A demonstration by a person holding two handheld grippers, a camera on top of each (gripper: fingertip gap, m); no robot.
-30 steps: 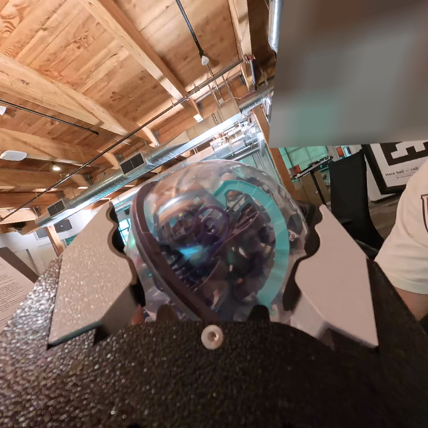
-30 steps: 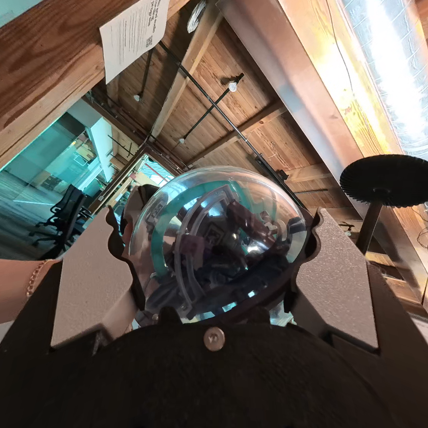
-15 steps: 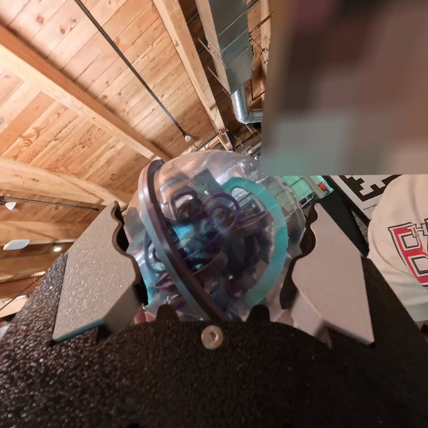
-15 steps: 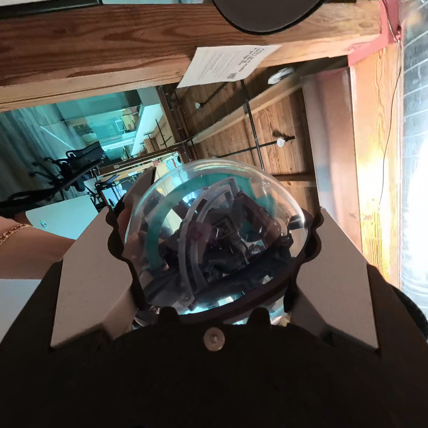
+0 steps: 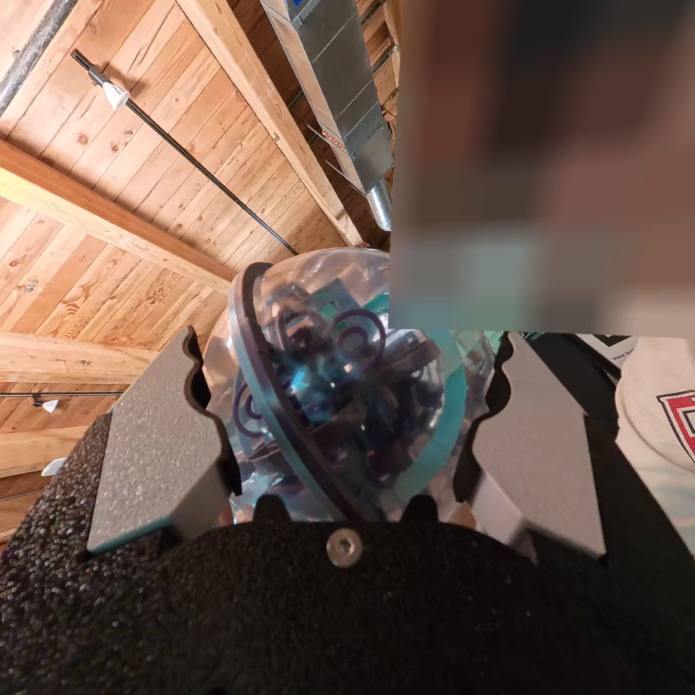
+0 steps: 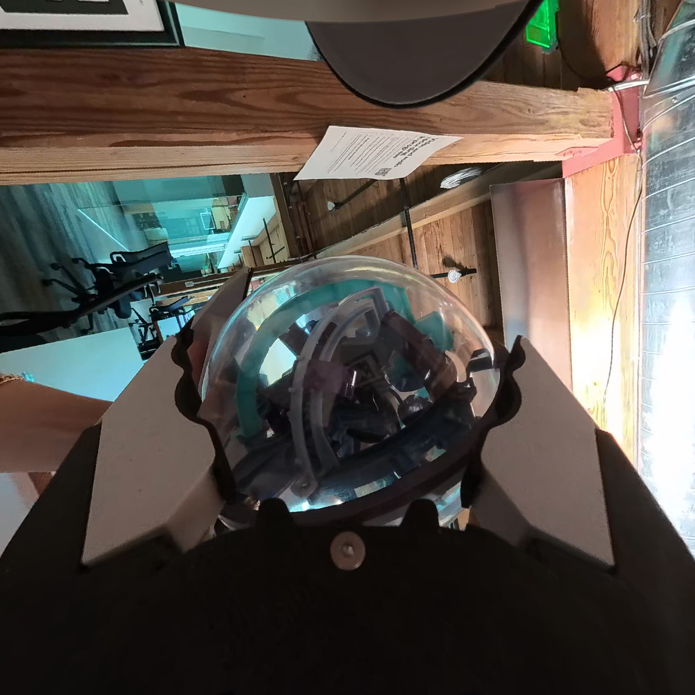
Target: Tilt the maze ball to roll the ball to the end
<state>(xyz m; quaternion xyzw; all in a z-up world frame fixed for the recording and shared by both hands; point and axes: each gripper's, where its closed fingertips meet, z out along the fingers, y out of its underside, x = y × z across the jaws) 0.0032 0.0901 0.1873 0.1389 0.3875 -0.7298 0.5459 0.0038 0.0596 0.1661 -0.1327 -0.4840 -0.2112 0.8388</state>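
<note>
Overhead, wooden ceiling (image 5: pixel 150 158), metal duct (image 5: pixel 338 86).

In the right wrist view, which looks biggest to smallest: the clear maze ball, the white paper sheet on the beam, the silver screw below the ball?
1. Maze ball, though nearness to the camera inflates it.
2. Paper sheet.
3. Screw.

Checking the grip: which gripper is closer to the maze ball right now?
Neither, left and right tie: the left gripper has the maze ball seated between its fingers, and the right gripper clasps the same ball from another side.
</note>
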